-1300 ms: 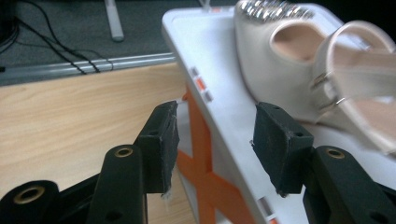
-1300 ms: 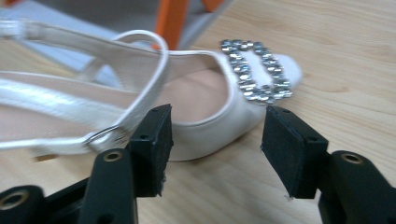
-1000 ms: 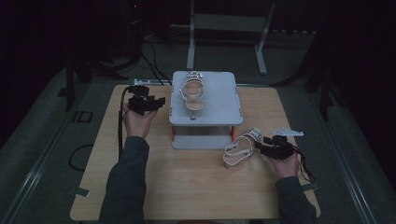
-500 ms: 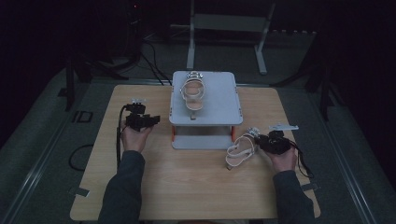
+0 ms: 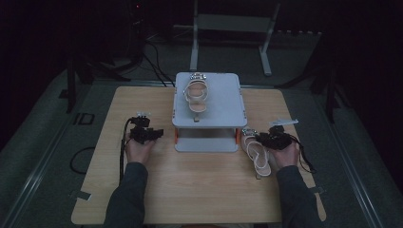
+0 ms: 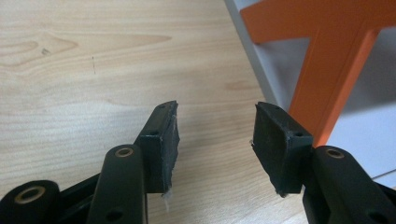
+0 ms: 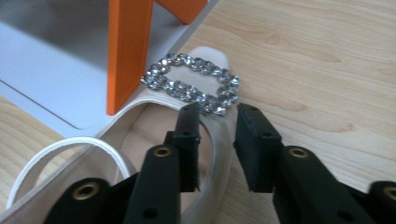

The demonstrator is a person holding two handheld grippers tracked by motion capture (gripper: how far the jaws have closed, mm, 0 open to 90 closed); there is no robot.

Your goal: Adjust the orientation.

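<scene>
A pale sandal (image 5: 257, 153) with a rhinestone buckle (image 7: 191, 84) lies on the wooden table (image 5: 199, 190) just right of a grey stand (image 5: 223, 102) with orange legs (image 7: 128, 51). My right gripper (image 5: 263, 139) is shut on the sandal's side edge right behind the buckle; in the right gripper view the jaws (image 7: 218, 116) pinch that edge. A matching sandal (image 5: 196, 92) rests on top of the stand. My left gripper (image 5: 153, 134) stands open and empty left of the stand, low over the table, its jaws (image 6: 215, 126) facing an orange leg (image 6: 327, 70).
The stand's lower shelf (image 5: 206, 144) sits between the two grippers. A metal frame (image 5: 233, 28) and cables (image 5: 142, 52) lie on the dark floor beyond the table's far edge. Bare wood stretches along the near side.
My left gripper has drawn back from the stand's upper left toward the near side. The right gripper has shifted the sandal down beside the stand, where it now lies flatter.
</scene>
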